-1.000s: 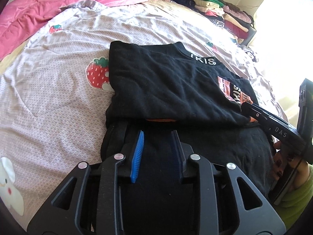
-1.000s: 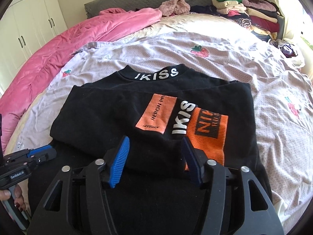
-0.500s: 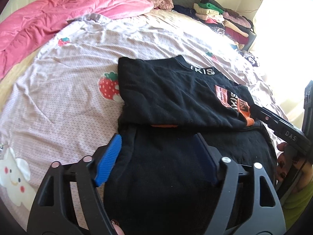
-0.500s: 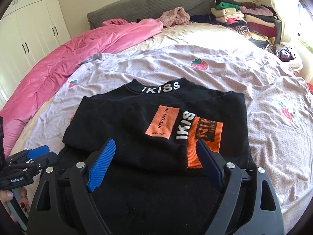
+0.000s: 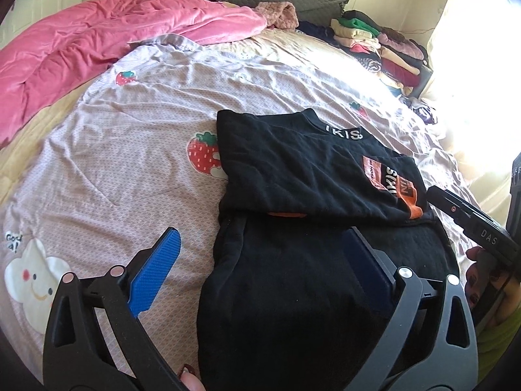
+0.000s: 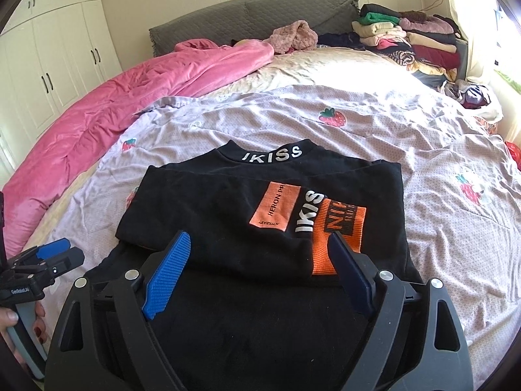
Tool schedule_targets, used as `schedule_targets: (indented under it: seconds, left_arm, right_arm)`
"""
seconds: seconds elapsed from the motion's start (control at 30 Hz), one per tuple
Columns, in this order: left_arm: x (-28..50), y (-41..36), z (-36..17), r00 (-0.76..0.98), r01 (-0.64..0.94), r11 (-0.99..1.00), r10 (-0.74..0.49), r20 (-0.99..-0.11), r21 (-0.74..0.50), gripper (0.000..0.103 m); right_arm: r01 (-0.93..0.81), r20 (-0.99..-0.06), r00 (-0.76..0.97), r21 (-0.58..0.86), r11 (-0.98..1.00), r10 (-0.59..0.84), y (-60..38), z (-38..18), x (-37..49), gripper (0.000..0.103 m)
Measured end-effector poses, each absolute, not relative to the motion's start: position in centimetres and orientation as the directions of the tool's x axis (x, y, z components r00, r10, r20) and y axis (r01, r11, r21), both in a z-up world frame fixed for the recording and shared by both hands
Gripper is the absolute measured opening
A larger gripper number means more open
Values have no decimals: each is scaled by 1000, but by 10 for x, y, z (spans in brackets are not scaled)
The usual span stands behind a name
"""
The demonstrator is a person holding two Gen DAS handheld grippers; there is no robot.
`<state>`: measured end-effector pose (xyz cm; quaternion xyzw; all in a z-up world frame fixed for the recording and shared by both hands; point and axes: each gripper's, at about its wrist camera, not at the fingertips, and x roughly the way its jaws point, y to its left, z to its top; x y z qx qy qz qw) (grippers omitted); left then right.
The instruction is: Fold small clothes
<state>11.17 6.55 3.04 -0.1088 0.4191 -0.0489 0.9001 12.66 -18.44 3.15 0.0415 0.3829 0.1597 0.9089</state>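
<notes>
A black sweatshirt [image 6: 247, 215] with orange patches and white IKISS lettering lies partly folded on the bed; it also shows in the left wrist view [image 5: 302, 176]. Its sleeves are folded across the chest, and the lower body part spreads toward me. My left gripper [image 5: 260, 257] is open and empty, hovering over the garment's near left edge. My right gripper [image 6: 259, 257] is open and empty above the near middle of the garment. Each gripper shows at the edge of the other's view.
The bed has a lilac strawberry-print sheet [image 6: 358, 130]. A pink quilt [image 6: 130, 97] lies along the left side. A stack of folded clothes [image 6: 407, 39] sits at the far right by the grey headboard. White wardrobes [image 6: 49, 65] stand on the left.
Both grippers opened wide and let go of the garment, then drew back and up. The sweatshirt stayed in place on the bed.
</notes>
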Motion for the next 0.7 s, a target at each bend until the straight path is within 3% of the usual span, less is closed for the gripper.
schedule_targets:
  seconds: [0.7]
  left_arm:
    - [83,82,26,638,-50,976,-133,-759,-213,93]
  right_arm:
    - [-250,-682,666,178,952,302,-200,35,98,85]
